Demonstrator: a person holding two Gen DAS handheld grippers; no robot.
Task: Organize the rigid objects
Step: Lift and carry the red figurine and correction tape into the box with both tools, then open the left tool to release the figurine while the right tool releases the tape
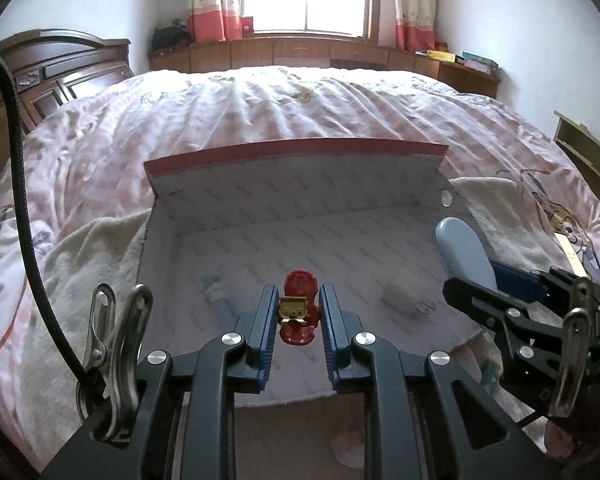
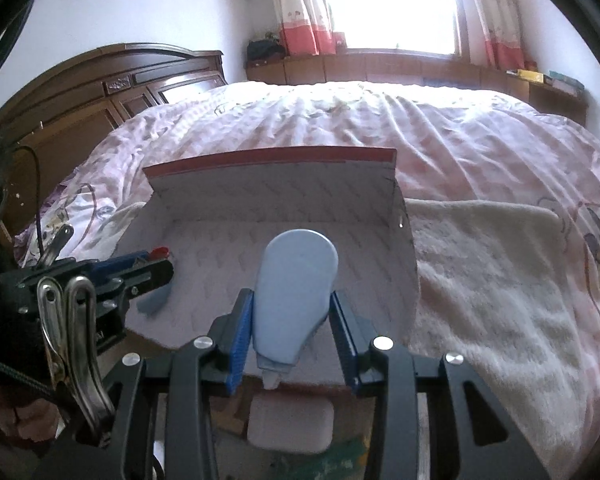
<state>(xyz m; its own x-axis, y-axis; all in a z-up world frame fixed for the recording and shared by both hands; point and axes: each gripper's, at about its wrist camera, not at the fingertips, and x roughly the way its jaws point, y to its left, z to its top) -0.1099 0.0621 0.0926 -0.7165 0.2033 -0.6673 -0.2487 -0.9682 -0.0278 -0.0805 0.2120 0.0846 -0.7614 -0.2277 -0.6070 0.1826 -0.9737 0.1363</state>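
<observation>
Left gripper (image 1: 299, 312) jaws clamped on a small red toy car (image 1: 298, 308), held above the open cardboard box (image 1: 296, 152) on the bed (image 1: 260, 100). Right gripper (image 2: 292, 320) jaws clamped on a light-blue plastic device (image 2: 296, 292), rounded end pointing forward over the same box, narrow end toward the camera. Both items are over the box's near edge, not resting on its floor. Inside the box: a white charger plug (image 1: 404, 296) on the right, and a pale blue item (image 1: 216, 288) on the left, too blurred to identify. A cream fleece blanket (image 2: 480, 260) lies under and beside the box.
</observation>
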